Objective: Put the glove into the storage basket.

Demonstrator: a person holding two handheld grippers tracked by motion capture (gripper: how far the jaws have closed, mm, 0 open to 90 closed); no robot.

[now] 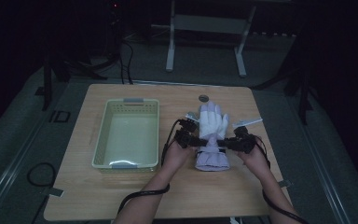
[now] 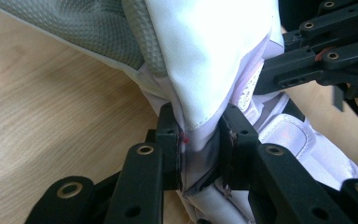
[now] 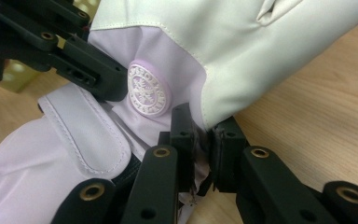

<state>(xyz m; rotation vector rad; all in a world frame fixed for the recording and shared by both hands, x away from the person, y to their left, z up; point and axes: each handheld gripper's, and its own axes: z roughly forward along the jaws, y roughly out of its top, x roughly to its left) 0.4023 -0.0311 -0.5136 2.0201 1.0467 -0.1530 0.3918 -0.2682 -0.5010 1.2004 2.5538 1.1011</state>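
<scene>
high view, both grippers — left gripper, right gripper — pinching glove

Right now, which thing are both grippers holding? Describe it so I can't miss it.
On the wooden table, right of the pale green basket, lies a glove, fingers pointing away. It is white with a lilac cuff, clamped at the wrist by both grippers.
</scene>
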